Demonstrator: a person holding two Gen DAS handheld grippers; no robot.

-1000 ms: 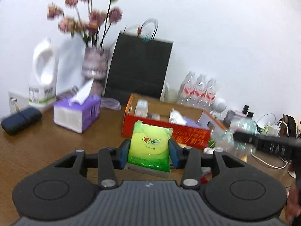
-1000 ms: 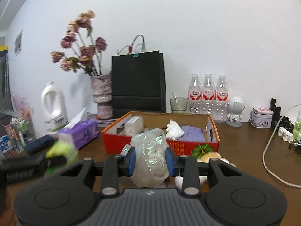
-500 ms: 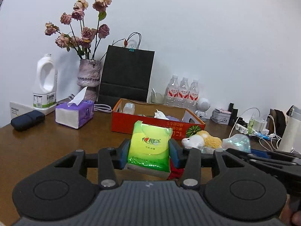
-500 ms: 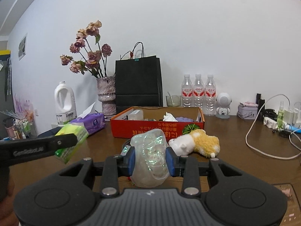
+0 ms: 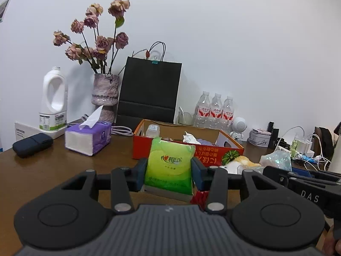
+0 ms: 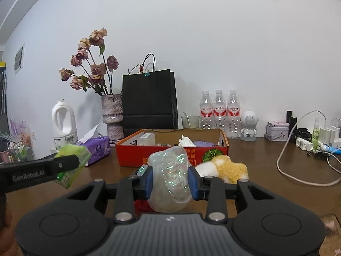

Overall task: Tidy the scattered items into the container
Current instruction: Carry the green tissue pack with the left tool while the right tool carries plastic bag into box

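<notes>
The left gripper (image 5: 169,171) pinches a green tissue pack (image 5: 169,166) upright above the desk (image 5: 42,166); the right gripper (image 6: 169,180) pinches a crumpled iridescent plastic bag (image 6: 169,179). The red cardboard box (image 6: 170,155) sits at twelve o'clock ahead of both, a plush toy (image 6: 226,167) just beside its front at two o'clock.

A green tissue pack (image 5: 169,166) is being gripped upright between the left tongs (image 5: 170,176) above the brown table (image 5: 42,170). Beyond it, a red box (image 5: 187,147) is being seen holding small items. At right, a shiny crumpled bag (image 5: 277,160) is being carried by the right tongs (image 5: 275,171).
</notes>
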